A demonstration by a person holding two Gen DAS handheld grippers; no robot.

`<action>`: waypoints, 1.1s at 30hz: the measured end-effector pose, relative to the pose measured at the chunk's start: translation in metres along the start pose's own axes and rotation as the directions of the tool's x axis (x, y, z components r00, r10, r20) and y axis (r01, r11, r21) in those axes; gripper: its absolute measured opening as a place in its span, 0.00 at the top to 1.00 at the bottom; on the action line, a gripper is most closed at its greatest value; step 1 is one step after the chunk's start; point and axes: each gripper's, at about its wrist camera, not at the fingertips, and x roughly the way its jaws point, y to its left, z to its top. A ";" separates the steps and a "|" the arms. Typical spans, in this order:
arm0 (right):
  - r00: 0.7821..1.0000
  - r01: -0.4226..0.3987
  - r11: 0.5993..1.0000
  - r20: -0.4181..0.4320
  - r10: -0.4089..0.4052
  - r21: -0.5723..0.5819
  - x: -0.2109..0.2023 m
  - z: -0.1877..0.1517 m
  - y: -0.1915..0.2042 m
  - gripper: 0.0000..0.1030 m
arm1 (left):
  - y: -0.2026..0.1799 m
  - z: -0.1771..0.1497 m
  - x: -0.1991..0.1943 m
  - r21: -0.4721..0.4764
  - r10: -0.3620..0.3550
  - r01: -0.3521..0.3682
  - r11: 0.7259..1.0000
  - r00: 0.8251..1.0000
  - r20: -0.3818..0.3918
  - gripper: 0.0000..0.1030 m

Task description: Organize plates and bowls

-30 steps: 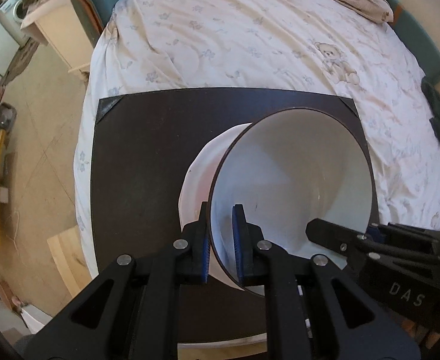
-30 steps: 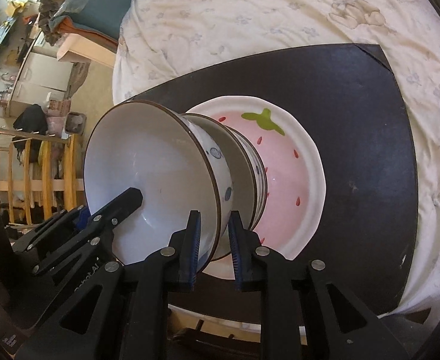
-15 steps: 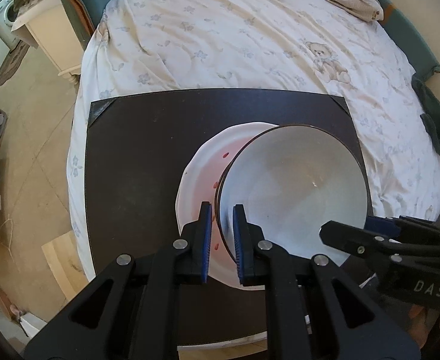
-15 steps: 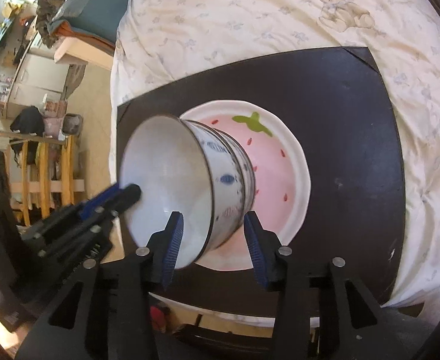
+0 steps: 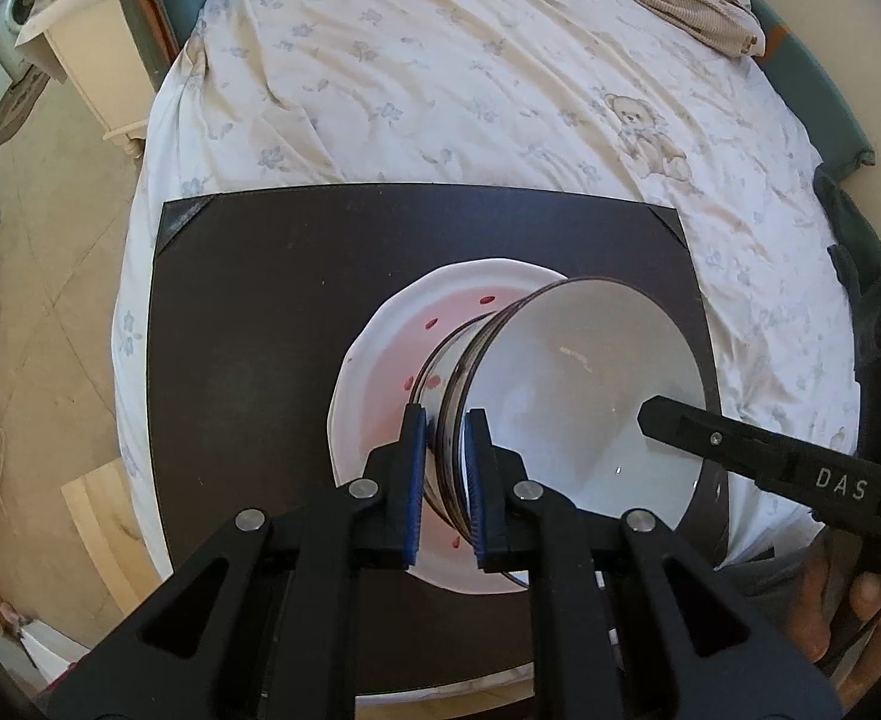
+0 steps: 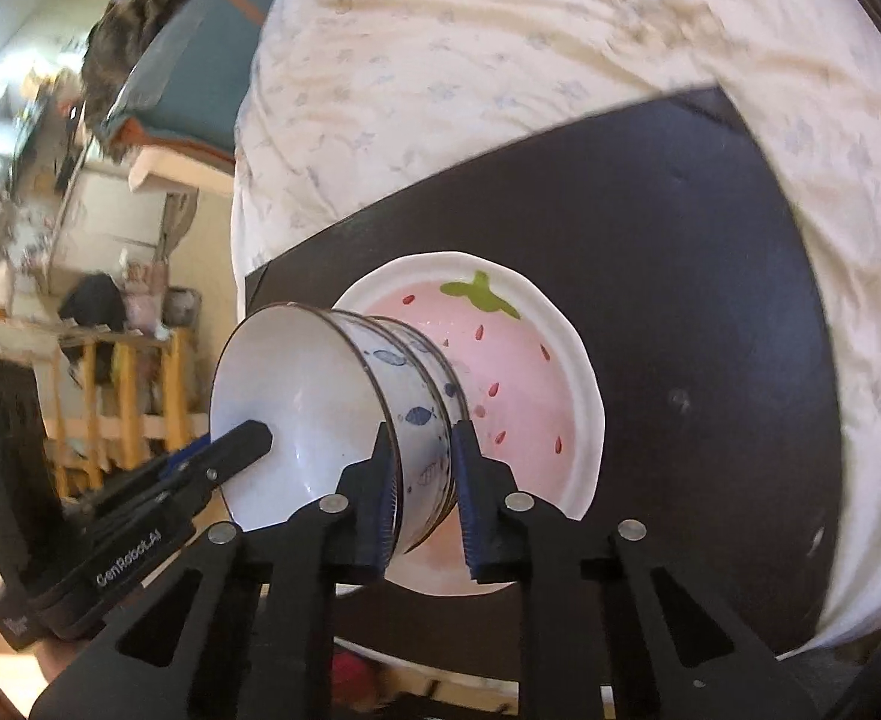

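A: Lowered since a second back: stack of two bowls (image 5: 584,384), now close over the strawberry plate (image 5: 380,372). Steeply tilted, white mouth turned away from the plate.

B: Noted. Right tongs (image 6: 422,429)?

A: Sprung wide half a second ago, then just been closing again with the stack between the pads. Now clenched across the stack's edge. One blue pad inside the upper bowl, the other against the outside of the lower one. Both dark rims and the blue fish pattern pinched between.

B: Left tongs (image 5: 445,420)?

A: Clamped tight, same as before. Both rims caught between the blue pads at the near edge of the stack. From that side, one finger of the right tongs seen reaching into the white bowl from the opposite rim.

B: Place of the stack against the tongs?

A: Gripped at two points of the rim, one pair of tongs on each side, so hung between them. Foot aimed at the pink centre of the plate. Cannot tell whether foot and plate touch; hidden behind the bowl walls.

B: Surroundings?

A: Plate flat on the dark bench (image 5: 260,312), green strawberry stalk on the far side. Bed (image 5: 440,60) with pale flowered sheet just beyond the bench.
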 end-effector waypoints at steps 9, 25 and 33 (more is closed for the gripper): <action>0.997 0.039 0.999 -0.062 -0.038 0.025 0.002 0.014 0.012 0.82 | 0.004 0.017 0.008 -0.035 0.000 -0.003 0.999 0.998 -0.066 0.90; 0.996 0.076 0.997 -0.052 -0.076 -0.001 0.004 0.027 0.020 0.82 | 0.003 0.017 0.005 -0.019 0.007 -0.008 1.000 0.998 -0.061 0.89; 0.993 0.036 0.997 0.117 -0.027 -0.075 -0.033 0.002 0.016 0.78 | -0.001 -0.014 -0.039 0.026 0.044 -0.049 0.998 0.985 0.166 0.70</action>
